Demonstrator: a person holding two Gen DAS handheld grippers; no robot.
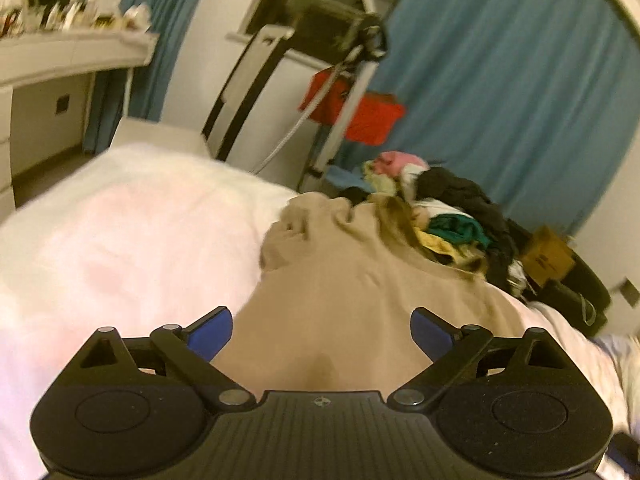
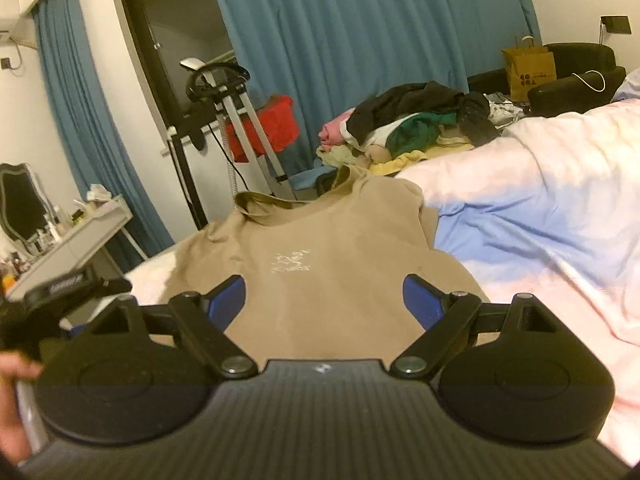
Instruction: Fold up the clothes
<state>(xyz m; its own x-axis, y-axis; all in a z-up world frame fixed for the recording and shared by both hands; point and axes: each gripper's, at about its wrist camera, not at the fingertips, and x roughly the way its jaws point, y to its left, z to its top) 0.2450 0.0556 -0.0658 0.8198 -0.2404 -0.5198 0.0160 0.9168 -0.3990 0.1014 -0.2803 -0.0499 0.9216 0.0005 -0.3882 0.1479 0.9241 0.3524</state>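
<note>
A tan T-shirt [image 2: 320, 248] with a small white chest print lies spread on the pale bedcover [image 2: 540, 200], its collar toward the far edge. My right gripper [image 2: 323, 300] hovers over the shirt's lower half, jaws wide apart and nothing between the blue pads. In the left wrist view the same tan T-shirt [image 1: 360, 292] lies wrinkled on the bedcover [image 1: 120, 240]. My left gripper [image 1: 321, 334] is open above the shirt, its blue pads clear of the cloth. The other gripper's body [image 2: 60, 284] and a hand [image 2: 12, 400] show at the left edge of the right wrist view.
A heap of mixed clothes [image 2: 416, 124] lies at the far end of the bed, also the heap of clothes [image 1: 440, 216]. Beyond it stand blue curtains [image 2: 360, 40], an exercise machine [image 2: 224, 92], a red box [image 2: 276, 124], a dressing table [image 2: 72, 232] and a paper bag [image 2: 528, 72].
</note>
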